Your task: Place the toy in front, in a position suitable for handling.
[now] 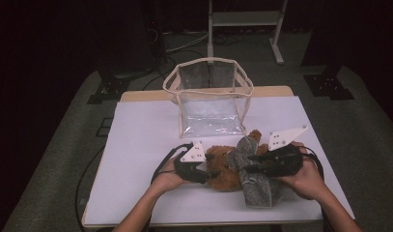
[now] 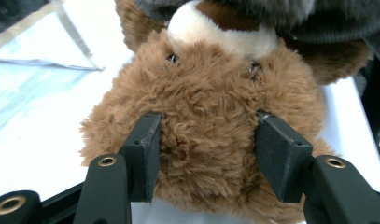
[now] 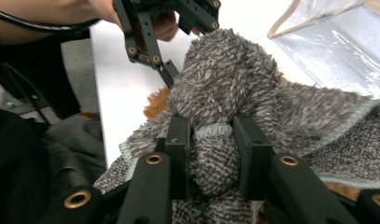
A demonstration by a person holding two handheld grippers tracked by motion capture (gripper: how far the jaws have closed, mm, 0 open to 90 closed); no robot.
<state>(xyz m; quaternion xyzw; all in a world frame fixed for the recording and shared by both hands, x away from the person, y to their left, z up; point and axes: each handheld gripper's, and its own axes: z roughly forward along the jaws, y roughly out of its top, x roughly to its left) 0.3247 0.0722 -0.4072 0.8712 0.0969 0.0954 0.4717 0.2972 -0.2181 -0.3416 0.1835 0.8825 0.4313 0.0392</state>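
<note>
Two soft things lie together on my desk [image 1: 136, 145]: a fluffy brown teddy bear [image 2: 201, 140] and its grey knit sweater [image 3: 234, 93]. My left hand-held gripper [image 2: 206, 154] squeezes the bear's head between wide-spread jaws; my right hand-held gripper [image 3: 210, 154] pinches a sweater fold.

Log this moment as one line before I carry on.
left hand-held gripper: shut on teddy bear head | right hand-held gripper: shut on grey knit sweater sleeve | clear bag: upright, open, behind | stage: dressing bear

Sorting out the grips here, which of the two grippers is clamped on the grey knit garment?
The right gripper; the left gripper holds the teddy bear instead.
</note>
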